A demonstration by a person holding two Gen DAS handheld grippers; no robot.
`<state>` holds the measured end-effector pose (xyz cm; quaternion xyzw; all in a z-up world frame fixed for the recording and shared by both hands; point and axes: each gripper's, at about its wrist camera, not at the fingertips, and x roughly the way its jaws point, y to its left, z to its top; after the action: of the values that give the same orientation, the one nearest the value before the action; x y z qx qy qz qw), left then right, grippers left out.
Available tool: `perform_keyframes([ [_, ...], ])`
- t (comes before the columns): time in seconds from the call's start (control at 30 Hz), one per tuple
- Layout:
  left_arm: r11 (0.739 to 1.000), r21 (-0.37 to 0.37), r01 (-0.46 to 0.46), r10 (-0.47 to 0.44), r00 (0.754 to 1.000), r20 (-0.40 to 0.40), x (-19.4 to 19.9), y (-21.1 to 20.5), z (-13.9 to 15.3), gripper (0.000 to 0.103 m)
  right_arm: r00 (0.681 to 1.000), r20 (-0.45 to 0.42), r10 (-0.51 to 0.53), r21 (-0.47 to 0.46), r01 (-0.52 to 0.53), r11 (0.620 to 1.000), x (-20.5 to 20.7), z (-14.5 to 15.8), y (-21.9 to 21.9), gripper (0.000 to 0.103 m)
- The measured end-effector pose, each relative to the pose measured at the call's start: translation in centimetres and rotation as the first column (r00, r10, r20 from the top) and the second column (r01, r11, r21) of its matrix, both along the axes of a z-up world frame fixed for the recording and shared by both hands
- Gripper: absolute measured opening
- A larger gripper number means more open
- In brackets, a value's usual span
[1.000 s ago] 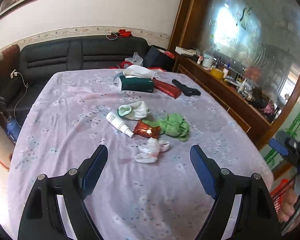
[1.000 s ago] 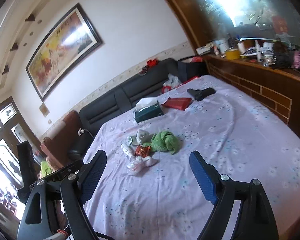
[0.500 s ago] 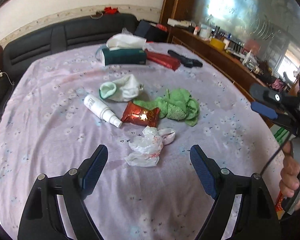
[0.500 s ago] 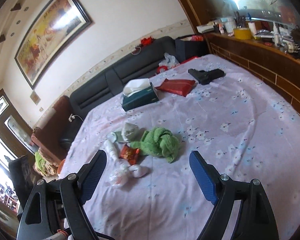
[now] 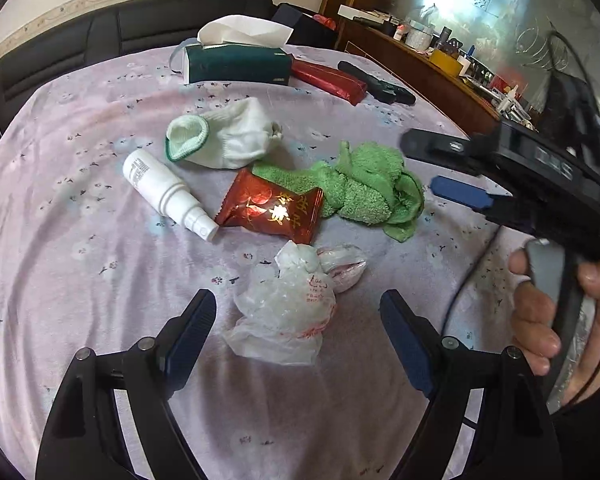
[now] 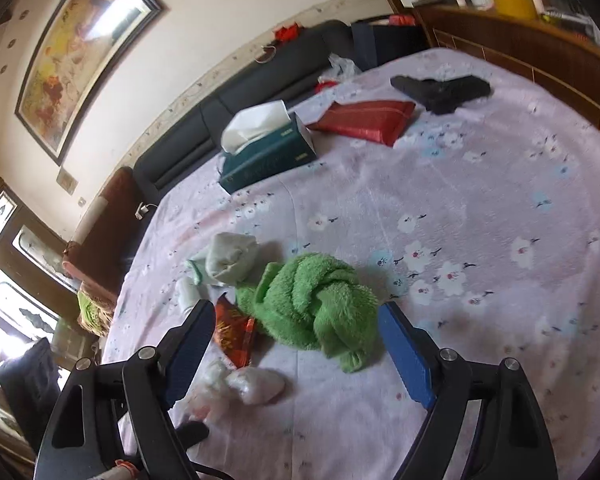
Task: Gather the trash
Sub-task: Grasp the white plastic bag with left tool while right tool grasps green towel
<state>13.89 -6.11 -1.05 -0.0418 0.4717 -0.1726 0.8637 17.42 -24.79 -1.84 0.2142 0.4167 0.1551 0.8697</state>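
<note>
Crumpled plastic bag (image 5: 288,312) lying on floral tablecloth (image 5: 80,280), framed between wide-spread, empty left gripper (image 5: 296,336) fingers. Right gripper (image 6: 296,340), equally wide, hovering over green towel (image 6: 316,300). Bag looking light, soft, slippery; pinching bunched middle seeming best.

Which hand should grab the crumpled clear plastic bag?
The left gripper: its open jaws already frame the crumpled clear plastic bag. The right gripper is lined up on the green fluffy towel instead.
</note>
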Motion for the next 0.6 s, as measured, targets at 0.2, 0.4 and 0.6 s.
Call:
perform_keyframes([
  [0.2,1.0,0.02,-0.006,0.005,1.0,0.027,-0.1,-0.7,-0.7,0.067,0.998,-0.062,0.016,-0.032,-0.018,0.999,2.6,-2.1,1.5,0.087],
  [0.4,0.999,0.04,0.003,-0.003,1.0,0.014,-0.1,-1.0,-1.6,0.034,0.996,-0.088,0.01,-0.116,-0.02,0.993,2.3,-3.5,2.8,0.065],
  [0.6,0.999,0.025,0.029,-0.029,0.999,0.031,-0.9,-1.0,-1.2,0.028,0.998,-0.062,-0.01,-0.08,0.005,0.997,-1.3,-2.0,1.0,0.034],
])
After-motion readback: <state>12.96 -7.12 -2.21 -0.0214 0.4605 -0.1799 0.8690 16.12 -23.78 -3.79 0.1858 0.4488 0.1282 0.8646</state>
